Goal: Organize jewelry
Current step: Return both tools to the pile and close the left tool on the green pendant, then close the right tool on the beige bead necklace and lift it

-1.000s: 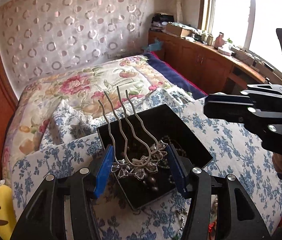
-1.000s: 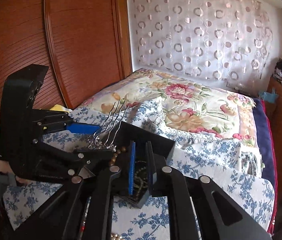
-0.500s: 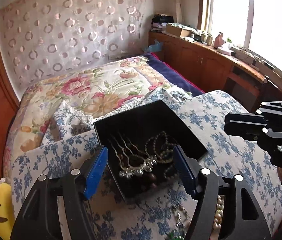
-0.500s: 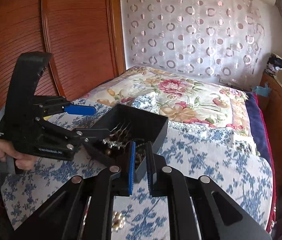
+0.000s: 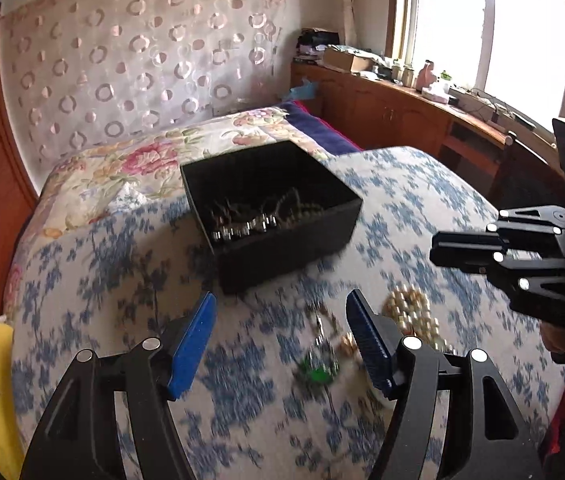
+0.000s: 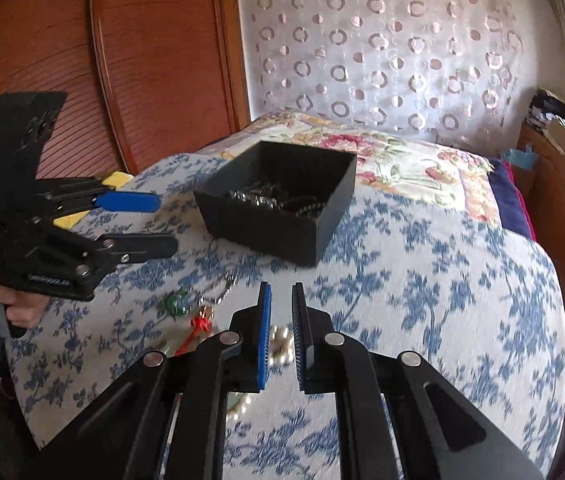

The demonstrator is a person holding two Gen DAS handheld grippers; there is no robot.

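Left gripper (image 5: 282, 336) spread wide, empty, poised over loose green-stone necklace (image 5: 316, 372) on the bed; right gripper (image 6: 281, 332) nearly together, idle. Open black square box (image 5: 270, 204) sits beyond, collecting pieces.

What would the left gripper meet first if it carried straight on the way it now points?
Probably the blue-flowered bedspread just short of the black jewelry box. The left gripper is open and tilted down, with the green pendant between its fingers in the picture. Depth is unclear; the box wall could come first.
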